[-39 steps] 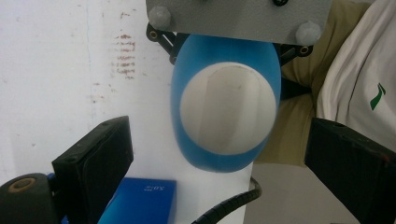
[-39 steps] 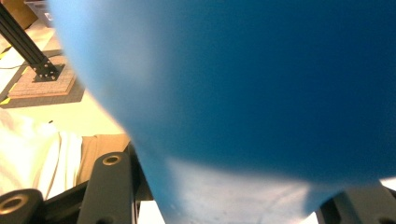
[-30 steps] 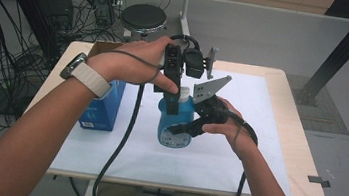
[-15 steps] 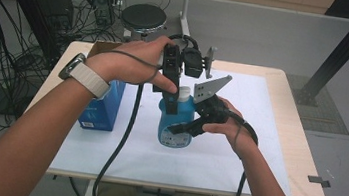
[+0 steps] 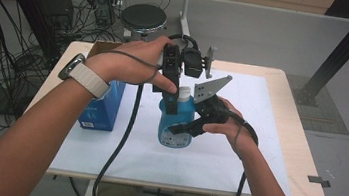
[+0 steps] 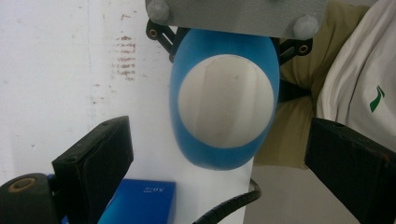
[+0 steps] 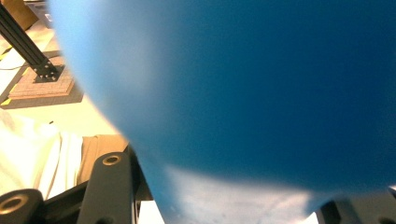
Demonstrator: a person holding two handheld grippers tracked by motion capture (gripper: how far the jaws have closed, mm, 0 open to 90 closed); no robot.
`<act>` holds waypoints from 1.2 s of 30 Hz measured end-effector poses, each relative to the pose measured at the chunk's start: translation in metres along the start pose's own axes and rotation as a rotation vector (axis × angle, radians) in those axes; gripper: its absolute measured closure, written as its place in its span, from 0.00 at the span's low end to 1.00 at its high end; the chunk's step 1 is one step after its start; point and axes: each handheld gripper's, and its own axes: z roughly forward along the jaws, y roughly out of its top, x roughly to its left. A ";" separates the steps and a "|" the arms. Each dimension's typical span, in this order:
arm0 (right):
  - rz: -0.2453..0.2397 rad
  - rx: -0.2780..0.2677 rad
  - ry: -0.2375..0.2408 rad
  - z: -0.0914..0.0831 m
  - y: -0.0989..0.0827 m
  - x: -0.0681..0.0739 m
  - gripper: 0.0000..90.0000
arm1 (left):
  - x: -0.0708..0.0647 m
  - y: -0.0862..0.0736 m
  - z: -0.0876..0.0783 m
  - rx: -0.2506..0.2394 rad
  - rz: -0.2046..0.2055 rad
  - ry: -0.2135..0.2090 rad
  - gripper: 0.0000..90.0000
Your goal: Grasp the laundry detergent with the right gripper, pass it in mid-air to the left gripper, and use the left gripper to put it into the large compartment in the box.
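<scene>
With the right gripper (image 5: 186, 127) clamped on the upright blue bottle (image 5: 175, 123) and the left gripper (image 6: 224, 154) poised spread directly above its white cap (image 6: 226, 101), cap removal is pending: lower, then close.

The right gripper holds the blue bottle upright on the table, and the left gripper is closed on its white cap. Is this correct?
Not quite: the left gripper is open above the white cap, its jaws apart on either side, as the left gripper view shows. The right gripper does hold the blue bottle upright.
</scene>
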 end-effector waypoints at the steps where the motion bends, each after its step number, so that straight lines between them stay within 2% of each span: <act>1: -0.001 0.000 -0.001 0.000 0.000 0.000 0.49 | 0.000 0.000 0.000 -0.001 -0.001 0.000 0.09; 36: -0.006 0.003 -0.003 0.002 0.000 0.000 0.49 | 0.001 -0.002 0.003 -0.005 -0.002 -0.002 0.09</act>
